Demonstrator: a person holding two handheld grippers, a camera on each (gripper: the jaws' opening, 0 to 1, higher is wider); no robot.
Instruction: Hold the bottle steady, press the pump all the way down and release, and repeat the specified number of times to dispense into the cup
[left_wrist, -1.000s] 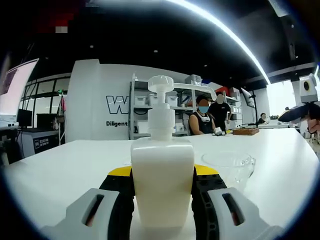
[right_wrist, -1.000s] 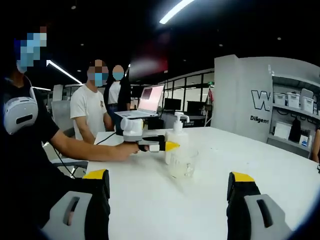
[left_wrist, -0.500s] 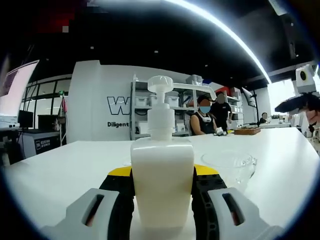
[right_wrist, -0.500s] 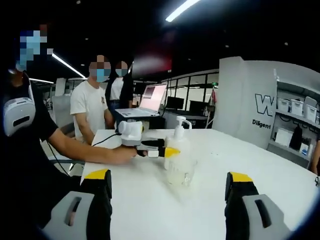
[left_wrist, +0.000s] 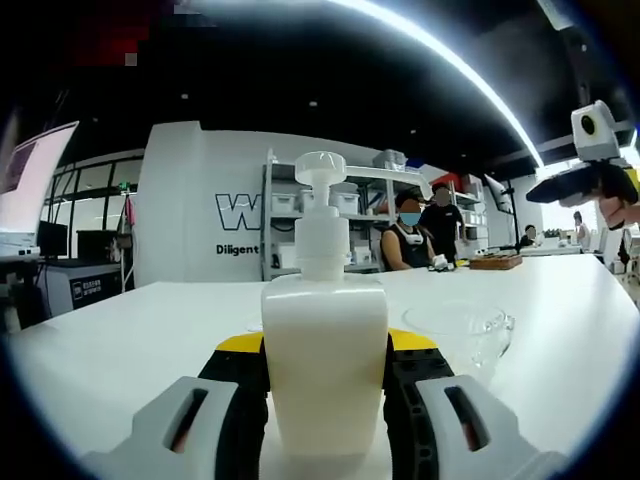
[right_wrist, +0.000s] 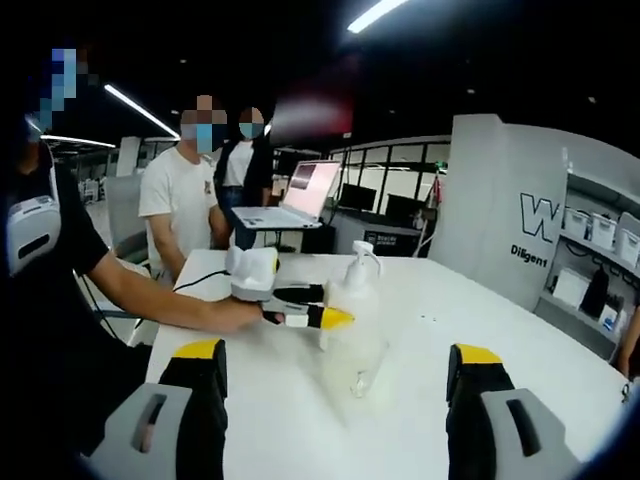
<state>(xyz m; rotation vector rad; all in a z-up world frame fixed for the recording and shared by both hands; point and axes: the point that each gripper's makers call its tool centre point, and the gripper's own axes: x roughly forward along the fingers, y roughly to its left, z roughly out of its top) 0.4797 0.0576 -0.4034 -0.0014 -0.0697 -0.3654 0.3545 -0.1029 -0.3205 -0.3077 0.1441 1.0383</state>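
Bottle held tight, pump not pressed yet

Bottle first: the cream plastic pump bottle stands upright on the white table. The left tool pinches its body from both sides, so it should not tip when the pump gets pushed. Its white pump head sits high and nothing touches it. The spout points toward the clear glass cup, which stands just beside the bottle, ready to catch what comes out.

The right tool hangs in the air, away from the bottle, with its jaws spread wide and nothing between them. I think it must come over to the pump next.

The table is smooth and white. Around it is a big office room with long ceiling lights, shelves of white boxes and some people standing.
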